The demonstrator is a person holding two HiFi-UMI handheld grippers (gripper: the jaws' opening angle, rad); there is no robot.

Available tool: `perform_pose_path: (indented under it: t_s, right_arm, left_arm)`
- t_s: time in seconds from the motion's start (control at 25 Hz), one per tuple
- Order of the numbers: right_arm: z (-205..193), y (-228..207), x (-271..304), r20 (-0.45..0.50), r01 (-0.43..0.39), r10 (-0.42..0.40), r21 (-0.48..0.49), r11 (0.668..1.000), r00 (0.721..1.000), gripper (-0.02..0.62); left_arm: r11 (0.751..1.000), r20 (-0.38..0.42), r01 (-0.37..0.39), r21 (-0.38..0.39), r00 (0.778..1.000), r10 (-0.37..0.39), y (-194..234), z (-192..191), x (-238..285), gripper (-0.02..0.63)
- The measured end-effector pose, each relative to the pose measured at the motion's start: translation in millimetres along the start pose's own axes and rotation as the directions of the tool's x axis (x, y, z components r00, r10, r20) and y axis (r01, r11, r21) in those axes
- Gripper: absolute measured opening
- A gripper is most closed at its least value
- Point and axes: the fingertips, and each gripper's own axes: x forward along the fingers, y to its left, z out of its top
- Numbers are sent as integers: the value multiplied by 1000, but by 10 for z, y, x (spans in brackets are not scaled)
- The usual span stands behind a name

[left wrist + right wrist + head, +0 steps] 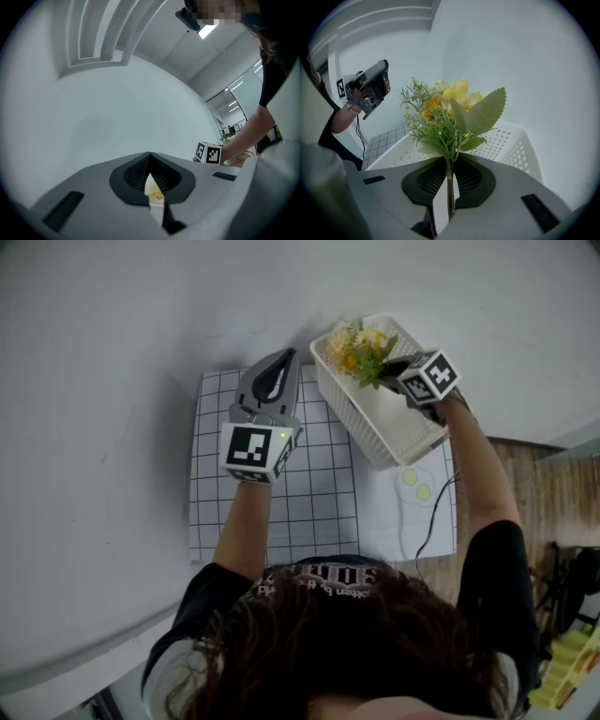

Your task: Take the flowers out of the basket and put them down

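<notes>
A bunch of artificial flowers (359,350) with yellow blooms and green leaves is held above the far end of the white perforated basket (380,413). My right gripper (386,368) is shut on the bunch's thin stem (450,187). In the right gripper view the flowers (450,110) stand upright out of the jaws, with the basket (508,140) behind and below. My left gripper (279,364) hovers over the grid mat (309,493), left of the basket. Its jaws meet at the tips and hold nothing, and in its own view the left gripper (149,161) faces a bare white wall.
The basket lies slantwise across the mat's right edge. A white pad with two yellow-green dots (413,485) and a black cable (433,517) lie at the near right. A white wall rises behind the table. Wooden floor (553,493) shows to the right.
</notes>
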Motion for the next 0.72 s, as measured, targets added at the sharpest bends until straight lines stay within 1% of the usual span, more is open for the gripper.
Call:
perform_pose_path:
  t_s: [0.16,0.28,0.48,0.6,0.72]
  right_arm:
    - [149,52,-105,29,23,-23,3,1000,999,64]
    - [342,144,-200,66,35,-33,-19,999,997,64]
    - [617,253,-321,102,54,-47,-66,996,994,64]
    - [801,338,-395,139,56,-44,-84,995,989,64]
    - [999,435,-497,188,57,-41,-82,995,981,64]
  left_arm:
    - [1000,11,-11,18,1000,11,46,101,-82,-3]
    - [999,20,-25,25,1000,24,93,162,-162,-3]
    - [999,26,-36,39,999,35,135,250,-271,-3]
    - [998,26,-47,43,999,46,183,281,-334,-3]
    - [997,26,-57,47,998,56,233,302,-390,-3]
